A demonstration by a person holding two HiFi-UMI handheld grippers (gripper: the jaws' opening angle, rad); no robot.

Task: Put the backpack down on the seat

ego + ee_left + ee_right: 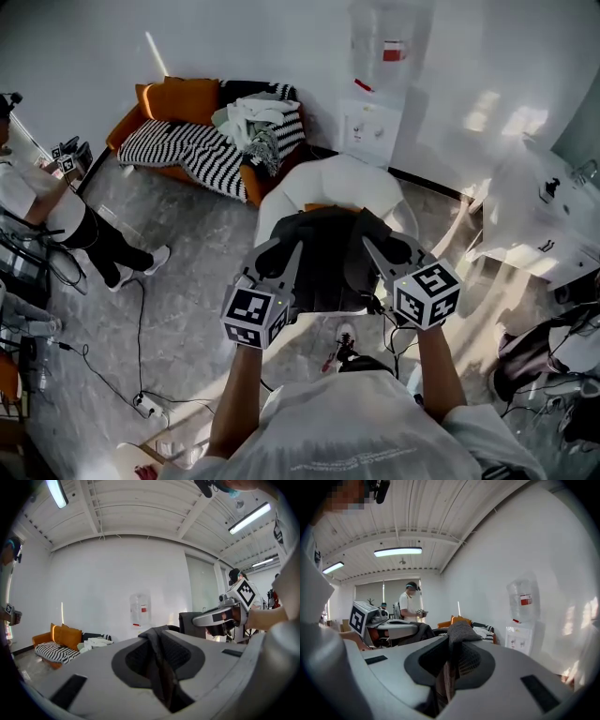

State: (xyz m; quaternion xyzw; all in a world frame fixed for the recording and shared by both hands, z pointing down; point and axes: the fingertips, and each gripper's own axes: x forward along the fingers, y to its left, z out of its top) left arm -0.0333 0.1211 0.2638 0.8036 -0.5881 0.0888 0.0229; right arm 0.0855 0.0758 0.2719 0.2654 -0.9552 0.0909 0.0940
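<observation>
Both forearms are held out forward, side by side, with the tools aimed almost level. The left gripper is pinched nearly closed on a fold of dark woven fabric. The right gripper is likewise nearly closed, clamped on a grey ribbed strap. The backpack, black, soft and slumped, is carried between them above the seat, a white, rounded, padded chair. Contact with the cushion cannot be made out.
</observation>
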